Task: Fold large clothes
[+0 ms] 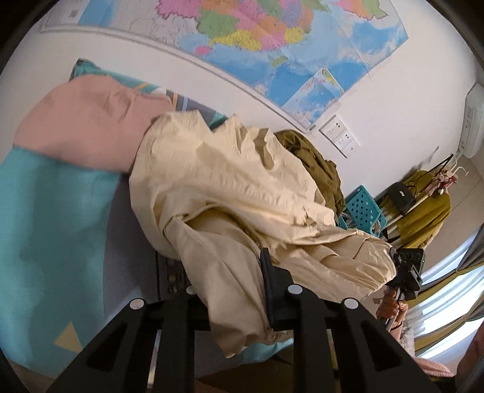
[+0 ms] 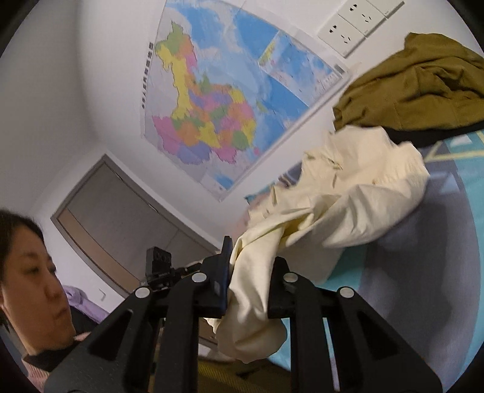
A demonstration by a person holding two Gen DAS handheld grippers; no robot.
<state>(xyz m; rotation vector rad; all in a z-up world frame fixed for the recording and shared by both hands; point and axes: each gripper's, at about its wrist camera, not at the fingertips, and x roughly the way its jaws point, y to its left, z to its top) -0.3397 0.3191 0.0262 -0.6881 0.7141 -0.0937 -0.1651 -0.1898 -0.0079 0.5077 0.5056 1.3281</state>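
A large cream garment (image 1: 227,187) hangs bunched above the teal and grey bedspread (image 1: 45,226), lifted at two places. My left gripper (image 1: 233,290) is shut on one gathered edge of it; the cloth covers the left finger. In the right wrist view the same cream garment (image 2: 348,196) trails from my right gripper (image 2: 251,278), which is shut on a thick fold, down to the bedspread (image 2: 453,211). From the left wrist view, the right gripper (image 1: 408,269) shows at the garment's far end, held by a hand (image 1: 393,305).
A pink garment (image 1: 84,127) lies on the bed at the left, and an olive garment (image 1: 314,160) (image 2: 417,90) is heaped by the wall. Behind are a wall map (image 2: 211,105), sockets (image 2: 354,24), a blue basket (image 1: 363,208) and a clothes rack (image 1: 423,196). A person (image 2: 33,272) stands close on the left.
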